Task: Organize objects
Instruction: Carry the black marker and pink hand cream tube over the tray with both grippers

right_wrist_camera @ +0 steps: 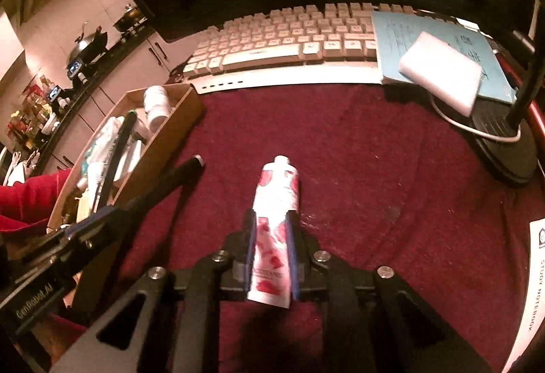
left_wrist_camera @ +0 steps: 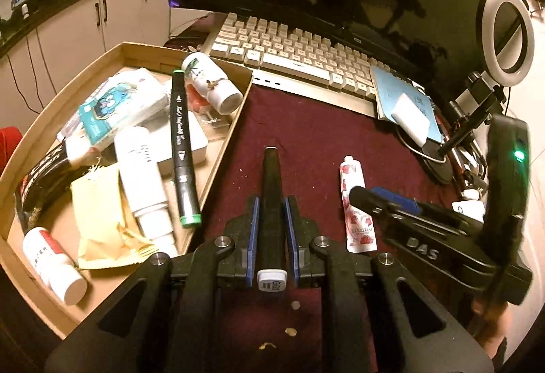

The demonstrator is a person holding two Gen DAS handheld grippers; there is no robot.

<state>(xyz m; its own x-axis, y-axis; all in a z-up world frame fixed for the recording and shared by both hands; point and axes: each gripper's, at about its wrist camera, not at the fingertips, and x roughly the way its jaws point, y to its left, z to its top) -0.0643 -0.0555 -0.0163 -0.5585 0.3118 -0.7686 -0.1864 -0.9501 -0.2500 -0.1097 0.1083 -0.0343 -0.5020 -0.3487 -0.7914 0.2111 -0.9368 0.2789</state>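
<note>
Maroon cloth (right_wrist_camera: 374,168); tube (right_wrist_camera: 277,202) (seemingly gripped) mid-cloth.

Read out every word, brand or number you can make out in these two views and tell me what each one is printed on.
"L'OCCITANE": flowered tube
"DAS": right gripper body
"GenRobot.AI": left gripper body
"STUDY NOTEBOOK": white notebook
"TCL": monitor bezel, faint
Cap code on the held marker: blurred, unreadable
Print on the green-capped marker, the bottles and the packets in the cardboard box: too small to read

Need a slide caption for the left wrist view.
Left gripper clamps a black marker above the maroon cloth, beside the cardboard box of toiletries.
</note>
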